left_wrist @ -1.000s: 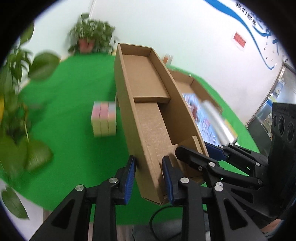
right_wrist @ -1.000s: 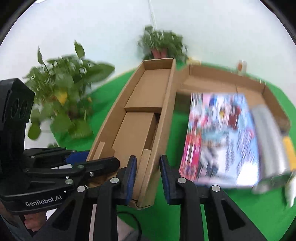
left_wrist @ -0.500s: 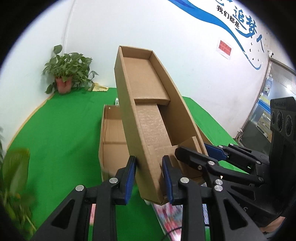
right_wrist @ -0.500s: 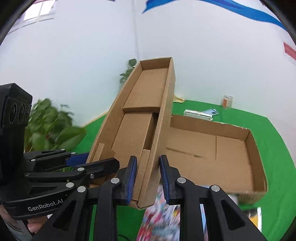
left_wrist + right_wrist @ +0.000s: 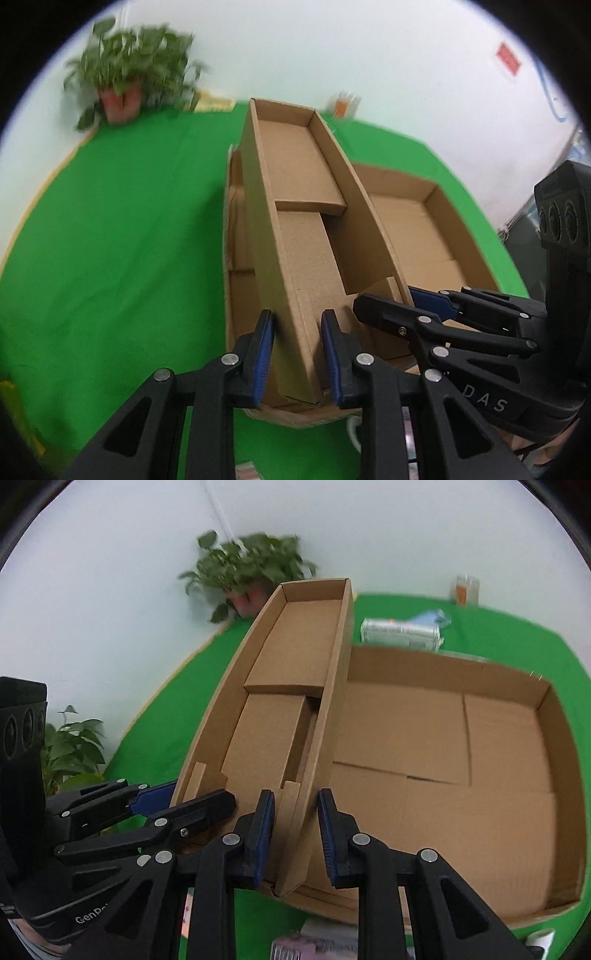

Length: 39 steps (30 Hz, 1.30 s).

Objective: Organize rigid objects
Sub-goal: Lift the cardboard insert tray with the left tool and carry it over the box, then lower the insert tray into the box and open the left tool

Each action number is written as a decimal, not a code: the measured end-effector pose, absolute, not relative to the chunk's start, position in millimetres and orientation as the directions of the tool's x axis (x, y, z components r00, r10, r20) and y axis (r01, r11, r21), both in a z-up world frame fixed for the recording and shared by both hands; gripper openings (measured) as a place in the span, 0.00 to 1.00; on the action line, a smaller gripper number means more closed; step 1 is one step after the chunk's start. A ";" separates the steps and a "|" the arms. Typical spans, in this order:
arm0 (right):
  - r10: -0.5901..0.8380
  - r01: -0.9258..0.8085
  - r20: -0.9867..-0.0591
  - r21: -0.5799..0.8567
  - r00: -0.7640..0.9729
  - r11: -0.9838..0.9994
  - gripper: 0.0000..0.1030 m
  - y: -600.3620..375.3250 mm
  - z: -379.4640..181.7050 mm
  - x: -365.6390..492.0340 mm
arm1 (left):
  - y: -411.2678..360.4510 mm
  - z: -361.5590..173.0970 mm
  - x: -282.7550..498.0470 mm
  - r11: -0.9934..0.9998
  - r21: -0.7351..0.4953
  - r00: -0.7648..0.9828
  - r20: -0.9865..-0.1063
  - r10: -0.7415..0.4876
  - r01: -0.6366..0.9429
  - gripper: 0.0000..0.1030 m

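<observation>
A long narrow cardboard box (image 5: 306, 206) is held by both grippers over a larger open cardboard box (image 5: 417, 236) on the green table. My left gripper (image 5: 297, 354) is shut on the narrow box's left wall at its near end. My right gripper (image 5: 295, 834) is shut on the narrow box's (image 5: 288, 701) right wall, and it also shows at the right in the left wrist view (image 5: 436, 314). The narrow box lies along the left side of the large box (image 5: 461, 746), whose floor is bare.
A potted plant (image 5: 125, 81) stands at the table's far left corner. A white packet (image 5: 400, 633) and a small orange jar (image 5: 464, 589) lie beyond the large box. A second plant (image 5: 74, 746) is at the left. Printed items (image 5: 306, 945) lie under the grippers.
Both grippers have swung and lowered the narrow box so it now lies over the left part of the large box. The grip on both walls is unchanged.
</observation>
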State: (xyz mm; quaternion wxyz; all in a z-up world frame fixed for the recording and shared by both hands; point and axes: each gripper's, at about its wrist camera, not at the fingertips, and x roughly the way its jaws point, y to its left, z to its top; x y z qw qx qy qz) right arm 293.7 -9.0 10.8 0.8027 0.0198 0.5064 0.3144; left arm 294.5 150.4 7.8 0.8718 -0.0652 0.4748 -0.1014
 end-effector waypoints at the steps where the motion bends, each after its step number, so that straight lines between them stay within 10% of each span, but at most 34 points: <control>1: 0.523 -0.473 -0.809 0.363 0.268 0.803 0.21 -4.9 -1.4 297.7 | 152.5 -0.3 297.2 0.972 -0.210 0.514 -0.825 -0.233 0.105 0.24; 15: 0.539 -0.435 -0.836 0.449 0.105 0.780 0.34 8.5 -69.1 319.2 | 161.3 -19.8 281.9 0.992 -0.114 0.505 -0.854 -0.127 0.057 0.22; 18: 0.571 -0.494 -0.797 0.424 0.195 0.760 0.70 -25.1 -43.2 314.1 | 162.3 -9.9 270.6 0.999 -0.035 0.560 -0.827 -0.037 0.013 0.40; 20: 0.582 -0.513 -0.770 0.400 0.261 0.759 0.71 -61.3 -22.1 306.6 | 166.3 -10.9 274.4 1.000 -0.013 0.580 -0.814 -0.003 -0.014 0.66; 26: 0.520 -0.417 -0.754 0.354 0.402 0.837 0.72 -216.1 0.5 331.4 | 164.9 -44.6 300.3 0.999 -0.050 0.499 -0.866 -0.037 -0.012 0.65; 28: 0.469 -0.370 -0.799 0.335 0.377 0.867 0.69 -251.6 -17.0 350.6 | 161.9 -57.3 305.4 0.999 0.015 0.477 -0.878 0.029 -0.034 0.51; 32: 0.355 -0.319 -0.888 0.260 0.290 0.911 0.30 -290.8 -69.3 373.6 | 162.1 -60.2 305.2 0.998 -0.036 0.469 -0.883 -0.013 -0.041 0.21; 35: 0.290 -0.340 -0.901 0.175 0.324 0.924 0.06 -299.3 -78.8 372.2 | 156.5 -58.8 303.3 0.998 -0.010 0.468 -0.883 0.017 -0.054 0.18; 39: 0.272 -0.336 -0.901 0.154 0.339 0.929 0.04 -313.0 -73.7 366.0 | 150.4 -57.6 300.8 0.998 0.001 0.459 -0.888 0.027 -0.056 0.18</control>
